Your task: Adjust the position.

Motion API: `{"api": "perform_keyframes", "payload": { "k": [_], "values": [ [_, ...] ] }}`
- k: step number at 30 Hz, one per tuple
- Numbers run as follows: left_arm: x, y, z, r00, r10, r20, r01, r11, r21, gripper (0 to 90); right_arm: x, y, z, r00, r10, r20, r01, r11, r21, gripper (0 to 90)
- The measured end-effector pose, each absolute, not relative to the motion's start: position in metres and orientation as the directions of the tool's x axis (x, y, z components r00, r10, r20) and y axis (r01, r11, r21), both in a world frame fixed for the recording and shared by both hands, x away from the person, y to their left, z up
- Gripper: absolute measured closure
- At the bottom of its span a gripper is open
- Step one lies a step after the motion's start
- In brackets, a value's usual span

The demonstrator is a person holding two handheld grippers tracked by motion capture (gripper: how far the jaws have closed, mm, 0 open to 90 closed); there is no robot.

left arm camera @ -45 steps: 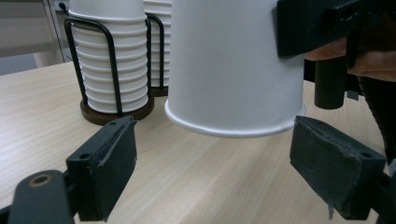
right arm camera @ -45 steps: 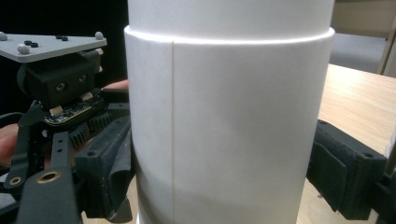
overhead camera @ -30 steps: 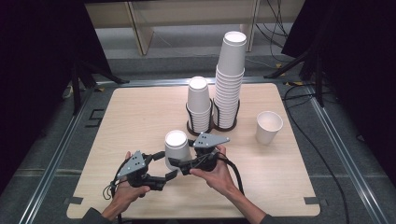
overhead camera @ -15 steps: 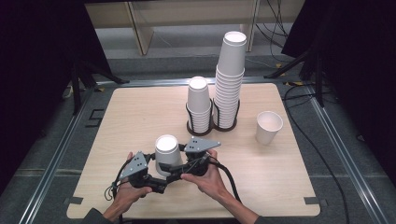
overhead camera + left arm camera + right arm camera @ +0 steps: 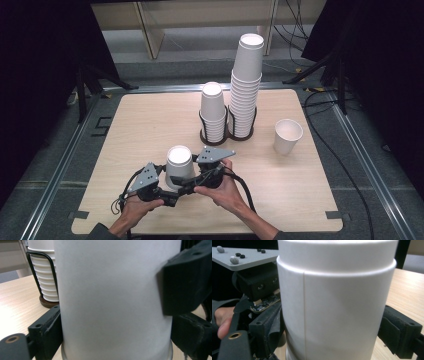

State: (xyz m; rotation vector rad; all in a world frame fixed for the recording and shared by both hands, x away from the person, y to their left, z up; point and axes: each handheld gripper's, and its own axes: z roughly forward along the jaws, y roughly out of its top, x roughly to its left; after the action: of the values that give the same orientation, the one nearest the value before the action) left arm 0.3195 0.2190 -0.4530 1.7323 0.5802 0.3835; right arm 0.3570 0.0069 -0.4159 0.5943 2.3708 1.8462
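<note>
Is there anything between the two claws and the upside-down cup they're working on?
Nothing visible. The cup sits directly between the jaws of both the left claw and the right claw, near the table's front edge.

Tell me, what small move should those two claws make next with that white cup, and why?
Probably pull gently apart. Both the left claw and the right claw have their jaws around the upside-down cups near the table's front edge. The right gripper view shows a ridge where one cup sits over another, so separating them looks likely.
</note>
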Motion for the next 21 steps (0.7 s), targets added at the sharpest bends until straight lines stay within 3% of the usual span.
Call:
{"api": "perform_keyframes", "payload": {
  "k": [11,13,15,21],
  "values": [
    [0.317,0.218,-0.452,0.838,0.543,0.056,0.133,-0.304,0.943,10.4,0.367,-0.011,-0.391,-0.945,0.287,0.155,0.243,0.305,0.921,15.2],
    [0.317,0.216,-0.453,0.843,0.532,0.083,0.117,-0.332,0.936,10.4,0.366,-0.013,-0.387,-0.941,0.283,0.185,0.279,0.34,0.898,15.3],
    [0.316,0.215,-0.453,0.849,0.523,0.081,0.119,-0.338,0.934,10.5,0.368,-0.014,-0.384,-0.955,0.26,0.146,0.239,0.372,0.897,15.4],
    [0.314,0.211,-0.455,0.86,0.498,0.114,0.094,-0.374,0.923,10.5,0.367,-0.012,-0.383,-0.958,0.236,0.165,0.25,0.4,0.882,15.5]
  ]
}}
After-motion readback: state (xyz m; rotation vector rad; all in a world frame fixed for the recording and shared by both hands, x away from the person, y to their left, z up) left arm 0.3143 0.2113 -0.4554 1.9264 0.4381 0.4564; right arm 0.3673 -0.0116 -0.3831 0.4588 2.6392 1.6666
